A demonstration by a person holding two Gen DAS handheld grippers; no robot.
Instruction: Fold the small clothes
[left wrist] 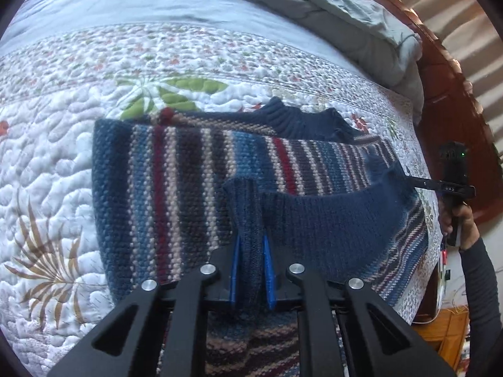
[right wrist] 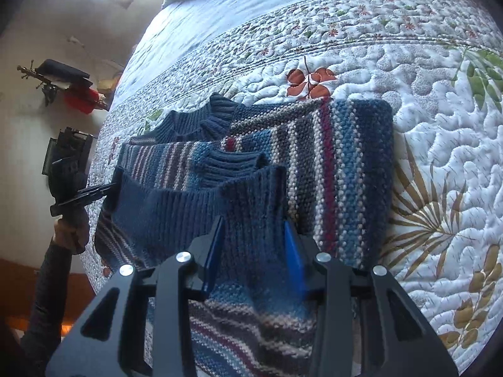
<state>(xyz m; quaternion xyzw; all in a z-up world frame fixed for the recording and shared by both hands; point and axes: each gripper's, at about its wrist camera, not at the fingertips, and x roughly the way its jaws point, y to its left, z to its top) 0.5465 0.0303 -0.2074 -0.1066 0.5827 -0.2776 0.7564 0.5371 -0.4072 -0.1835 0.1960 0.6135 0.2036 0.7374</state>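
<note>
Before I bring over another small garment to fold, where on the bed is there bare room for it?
Bare quilt lies past the striped sweater on its folded side, by the tan palm print. More lies beyond its collar, up to the plain blue band. It is crowded near the bed edge: left gripper and right gripper both clamp the ribbed hem.

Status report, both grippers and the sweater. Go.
Left gripper and right gripper shut on sweater's navy hem. Sweater half-folded on quilt. Nothing obstructing.
</note>
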